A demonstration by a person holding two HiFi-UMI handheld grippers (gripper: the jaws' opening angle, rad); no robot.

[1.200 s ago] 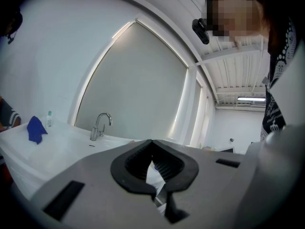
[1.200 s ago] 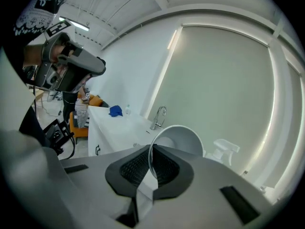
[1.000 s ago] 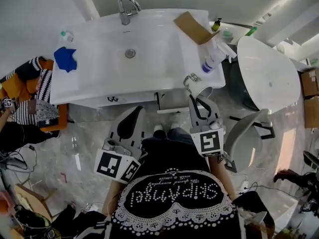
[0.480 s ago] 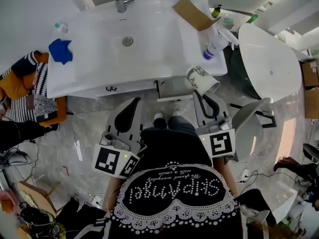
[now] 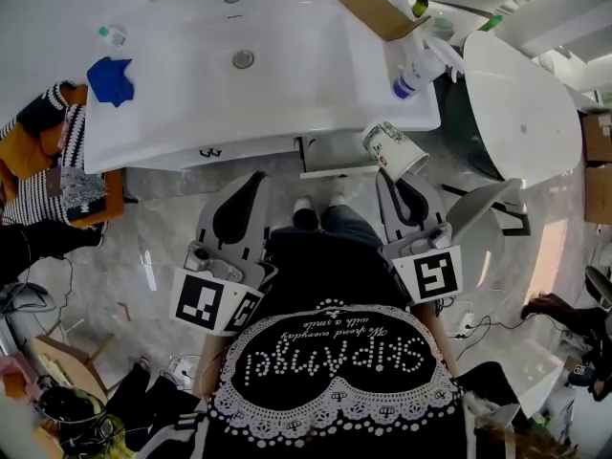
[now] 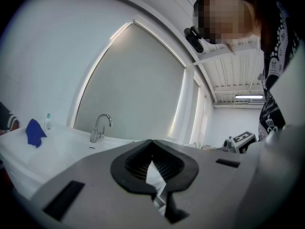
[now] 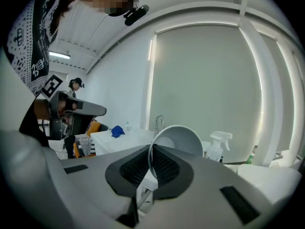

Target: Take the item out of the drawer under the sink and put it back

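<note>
one change in the last second: right gripper [image 5: 390, 172] lifted a little and rolled. the white printed paper cup [image 5: 394, 149], pinched by its rim wall, now sits tilted at the front edge of the white washbasin counter [image 5: 287, 94], above the open grey drawer [image 5: 330, 153] (clear of it, i'd judge). take-out half looks done, return pending. left gripper [image 5: 254, 182] clenched on nothing, parked low.
</note>
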